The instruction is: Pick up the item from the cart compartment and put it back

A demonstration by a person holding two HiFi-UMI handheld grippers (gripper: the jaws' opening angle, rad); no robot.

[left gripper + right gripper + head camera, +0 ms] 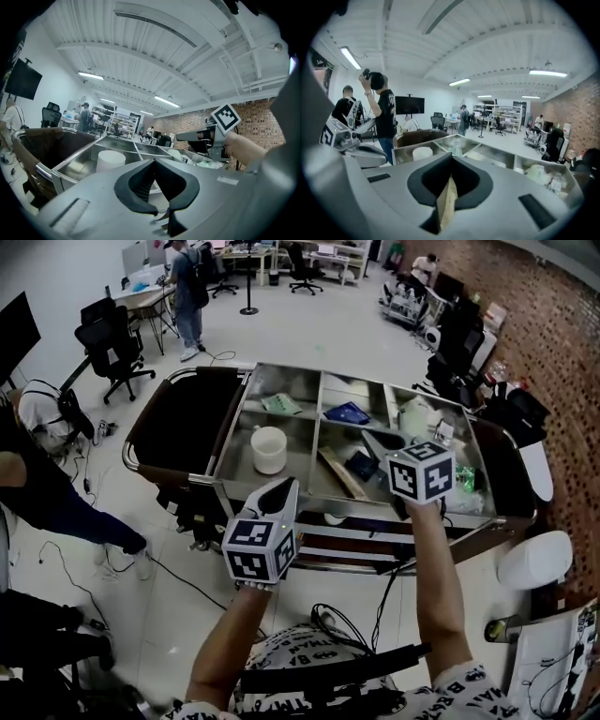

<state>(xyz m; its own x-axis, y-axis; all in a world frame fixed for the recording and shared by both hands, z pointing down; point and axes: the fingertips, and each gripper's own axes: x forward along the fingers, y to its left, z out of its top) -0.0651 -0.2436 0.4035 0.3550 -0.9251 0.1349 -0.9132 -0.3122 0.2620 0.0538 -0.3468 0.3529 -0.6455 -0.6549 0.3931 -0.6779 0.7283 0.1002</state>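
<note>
A steel cart [239, 460] with several open compartments stands in front of me. My right gripper [380, 440] hovers over its middle compartments, its jaws shut on a thin tan strip [446, 201] that stands edge-on between the pads. In the head view a tan wooden strip [339, 472] shows just left of that gripper; whether it is the same piece I cannot tell. My left gripper [281, 491] hangs at the cart's near rim, shut with nothing between its jaws [153, 161]. A white cup [269, 448] stands in the near left compartment.
A blue packet [348, 412], a white bag [417, 416], a dark blue item [361, 465] and green packaging [466, 479] lie in other compartments. A dark bag [178, 432] hangs on the cart's left end. People, office chairs [111, 341] and floor cables surround the cart.
</note>
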